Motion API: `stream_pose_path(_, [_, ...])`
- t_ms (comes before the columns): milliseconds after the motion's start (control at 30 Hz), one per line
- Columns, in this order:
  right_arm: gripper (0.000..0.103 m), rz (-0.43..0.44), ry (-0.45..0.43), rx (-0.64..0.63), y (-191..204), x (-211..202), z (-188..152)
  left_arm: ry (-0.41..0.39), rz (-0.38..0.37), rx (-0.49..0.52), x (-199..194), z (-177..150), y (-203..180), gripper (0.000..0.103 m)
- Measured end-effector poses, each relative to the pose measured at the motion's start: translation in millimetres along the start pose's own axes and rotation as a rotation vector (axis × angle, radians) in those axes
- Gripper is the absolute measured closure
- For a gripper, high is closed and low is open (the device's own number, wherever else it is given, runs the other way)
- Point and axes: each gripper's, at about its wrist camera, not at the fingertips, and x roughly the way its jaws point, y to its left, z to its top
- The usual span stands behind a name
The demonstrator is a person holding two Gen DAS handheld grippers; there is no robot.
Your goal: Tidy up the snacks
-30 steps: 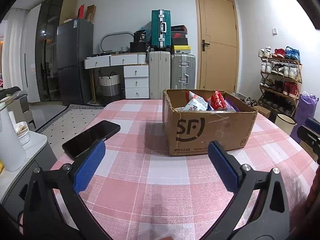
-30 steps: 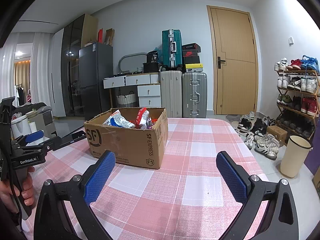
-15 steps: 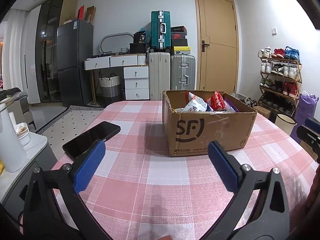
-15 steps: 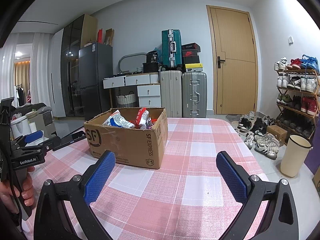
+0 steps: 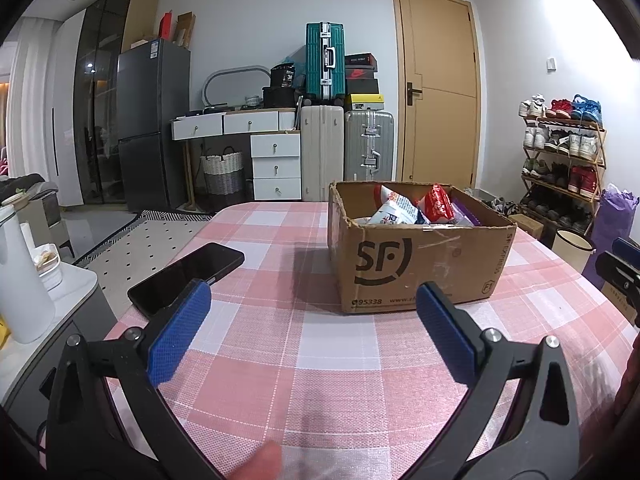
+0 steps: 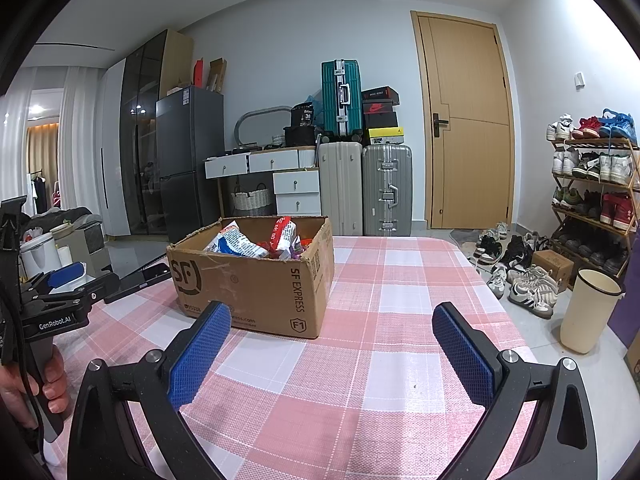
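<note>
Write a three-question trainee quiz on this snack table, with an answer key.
1. True or false: the left gripper holds a snack packet.
2. What lies on the tablecloth left of the cardboard box? A) phone B) mug C) scissors
3. Fill in: the snacks sit ___ the box.

Key: 1. False; both it and the right gripper are open and empty. 2. A, the black phone. 3. inside
</note>
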Motion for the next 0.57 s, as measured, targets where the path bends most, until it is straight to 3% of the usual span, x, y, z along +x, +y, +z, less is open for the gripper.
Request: stream_pose_path(567, [0.001, -0.002, -0.001, 0.002, -0.3, 0.1, -0.4, 0.001, 0.037, 0.008, -2.0, -0.1, -0.3, 0.001])
